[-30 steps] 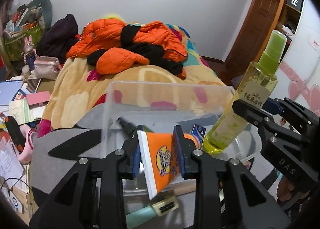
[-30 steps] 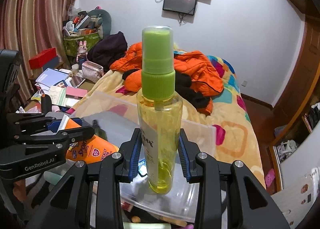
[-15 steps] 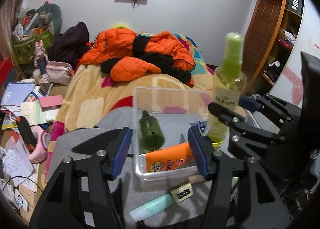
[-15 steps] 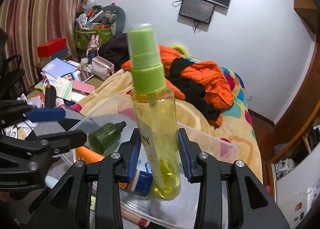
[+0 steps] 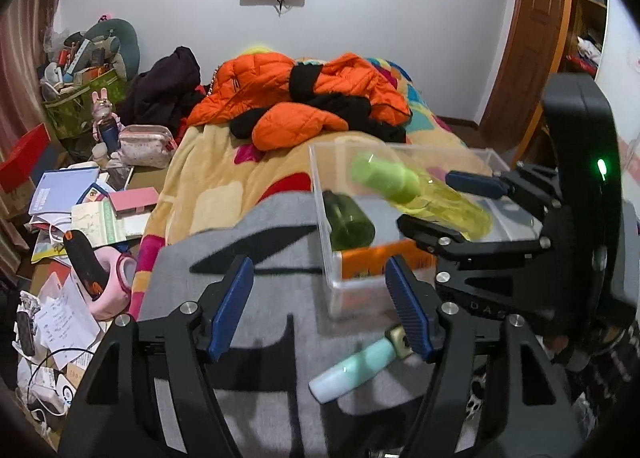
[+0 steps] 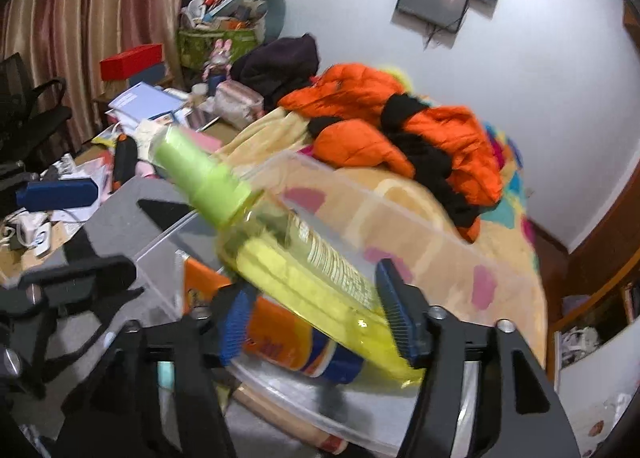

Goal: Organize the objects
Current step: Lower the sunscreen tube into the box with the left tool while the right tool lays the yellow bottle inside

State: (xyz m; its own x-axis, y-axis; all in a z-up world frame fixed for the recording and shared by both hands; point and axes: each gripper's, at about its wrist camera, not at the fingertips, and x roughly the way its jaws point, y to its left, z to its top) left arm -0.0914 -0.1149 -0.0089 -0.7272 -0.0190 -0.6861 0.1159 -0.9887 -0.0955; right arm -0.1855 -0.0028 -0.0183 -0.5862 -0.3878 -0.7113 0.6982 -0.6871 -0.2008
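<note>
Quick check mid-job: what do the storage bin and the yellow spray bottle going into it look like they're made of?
Storage bin: clear rigid plastic, glossy; the bedspread shows through its walls. Yellow spray bottle: translucent yellow-tinted plastic, probably, with liquid visible inside, a printed label and an opaque matte green cap. Motion blur leaves its finish uncertain.

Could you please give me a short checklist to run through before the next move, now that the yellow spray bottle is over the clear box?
1. Right gripper jaws opening, letting go: ok.
2. Yellow spray bottle with green cap settled in the clear plastic box: not ok; it is tipped, blurred, between the jaws.
3. Left gripper empty, jaws opening: ok.
4. Orange sunscreen tube inside box: ok.
5. Dark green bottle inside box: ok.
6. Mint green tube outside box on the grey mat: not ok.
</note>
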